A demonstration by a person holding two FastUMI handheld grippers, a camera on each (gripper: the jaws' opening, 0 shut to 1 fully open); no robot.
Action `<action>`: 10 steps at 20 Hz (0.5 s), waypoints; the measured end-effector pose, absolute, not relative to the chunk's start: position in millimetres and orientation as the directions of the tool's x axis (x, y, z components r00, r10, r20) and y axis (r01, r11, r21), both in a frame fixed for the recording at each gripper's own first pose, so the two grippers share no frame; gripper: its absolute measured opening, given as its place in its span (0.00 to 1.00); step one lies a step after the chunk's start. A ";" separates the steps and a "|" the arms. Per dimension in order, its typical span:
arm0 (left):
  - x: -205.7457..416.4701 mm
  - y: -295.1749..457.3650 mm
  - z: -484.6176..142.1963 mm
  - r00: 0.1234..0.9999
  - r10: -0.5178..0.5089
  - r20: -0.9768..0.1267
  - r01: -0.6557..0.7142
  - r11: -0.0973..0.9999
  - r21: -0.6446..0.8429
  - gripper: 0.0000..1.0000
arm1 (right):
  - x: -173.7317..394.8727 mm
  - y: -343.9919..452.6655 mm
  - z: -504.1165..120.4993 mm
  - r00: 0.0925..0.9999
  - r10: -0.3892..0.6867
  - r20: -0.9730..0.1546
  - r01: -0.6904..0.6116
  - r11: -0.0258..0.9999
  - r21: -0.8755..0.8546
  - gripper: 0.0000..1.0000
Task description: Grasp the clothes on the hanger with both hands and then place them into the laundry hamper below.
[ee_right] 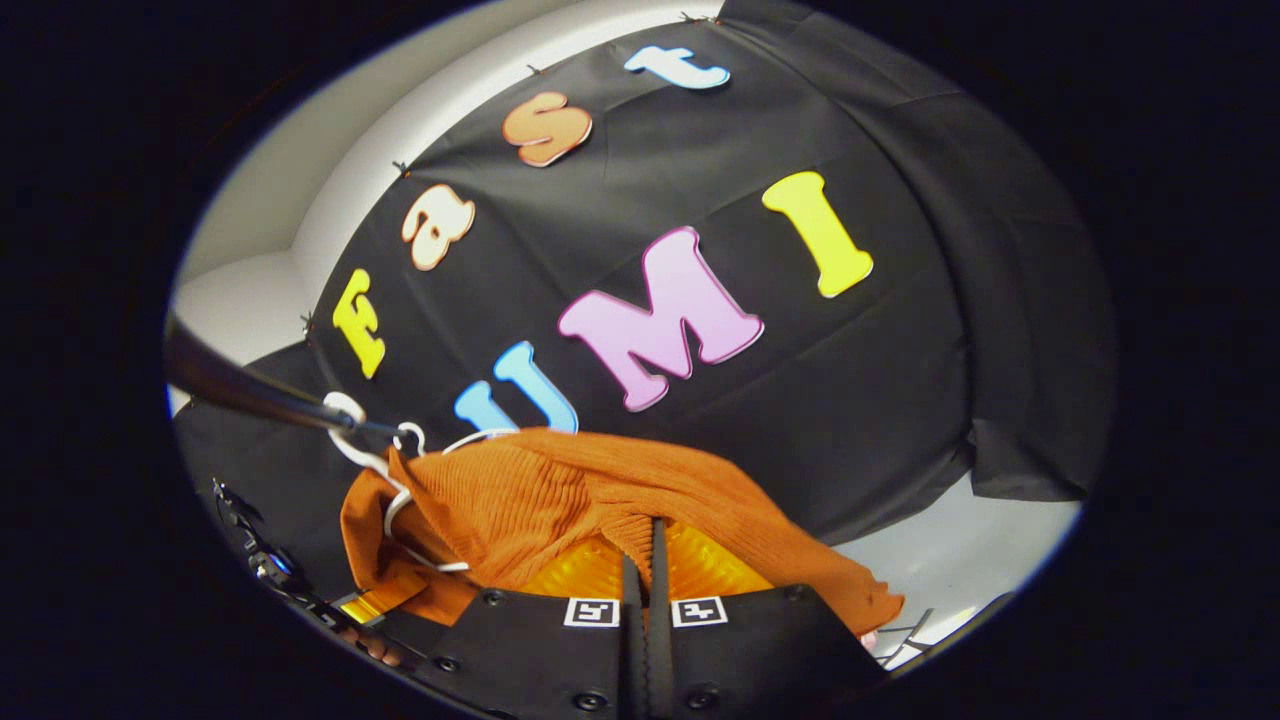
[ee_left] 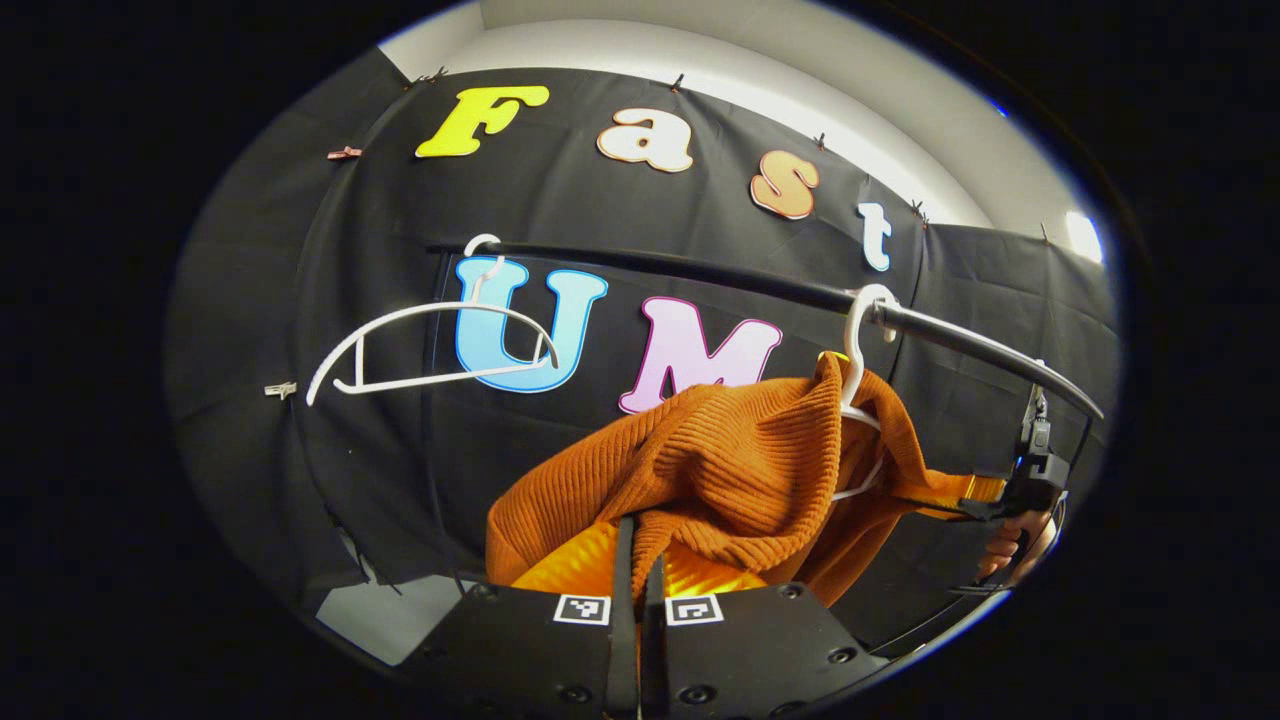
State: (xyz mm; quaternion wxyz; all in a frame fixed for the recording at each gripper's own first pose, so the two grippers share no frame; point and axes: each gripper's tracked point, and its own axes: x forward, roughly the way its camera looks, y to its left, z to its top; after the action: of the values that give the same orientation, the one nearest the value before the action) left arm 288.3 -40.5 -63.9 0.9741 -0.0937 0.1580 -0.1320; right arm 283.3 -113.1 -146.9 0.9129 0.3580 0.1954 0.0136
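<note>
L claw [ee_left: 638,570] and R claw [ee_right: 646,570] are both clenched on the orange sweater [ee_left: 720,460], one per side. It's stretched between us, its neck hooked on the near hanger [ee_left: 858,350], so we must lift clear before lowering. 1 sweater, 2 hangers (the other [ee_left: 430,345] bare), 1 rail [ee_left: 760,282]. Hamper unseen.
</note>
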 end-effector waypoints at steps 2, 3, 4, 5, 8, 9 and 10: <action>290.4 -35.5 -56.4 0.919 -0.282 -0.275 0.230 0.951 -0.207 0.06 | 296.9 -127.2 -134.6 0.954 0.104 -0.280 0.120 0.725 0.678 0.05; 292.3 -33.8 -52.4 0.922 -0.278 -0.270 0.229 0.952 -0.202 0.08 | 304.8 -134.7 -126.0 0.967 0.074 -0.245 0.116 0.726 0.678 0.04; 294.5 -31.8 -48.6 0.925 -0.275 -0.263 0.227 0.954 -0.198 0.06 | 314.1 -141.8 -123.9 0.972 0.048 -0.228 0.119 0.738 0.664 0.04; 296.3 -29.1 -45.4 0.928 -0.269 -0.259 0.223 0.955 -0.194 0.06 | 320.7 -146.7 -122.7 0.976 0.033 -0.216 0.119 0.748 0.653 0.04; 297.2 -26.0 -44.4 0.929 -0.264 -0.258 0.224 0.959 -0.175 0.06 | 334.6 -162.5 -129.9 0.976 -0.015 -0.219 0.147 0.788 0.598 0.05; 297.7 -26.1 -44.7 0.928 -0.265 -0.260 0.228 0.959 -0.166 0.06 | 338.5 -169.7 -139.3 0.971 -0.036 -0.237 0.168 0.809 0.563 0.04; 298.5 -27.7 -47.9 0.925 -0.270 -0.266 0.234 0.959 -0.158 0.06 | 340.6 -176.3 -149.7 0.965 -0.050 -0.256 0.183 0.828 0.529 0.04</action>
State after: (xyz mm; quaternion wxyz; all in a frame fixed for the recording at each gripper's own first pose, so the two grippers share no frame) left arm 298.5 -27.7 -47.9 0.9792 -0.0616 0.1441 -0.1287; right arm 340.6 -176.3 -149.7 0.9490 0.2865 0.1161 -0.0613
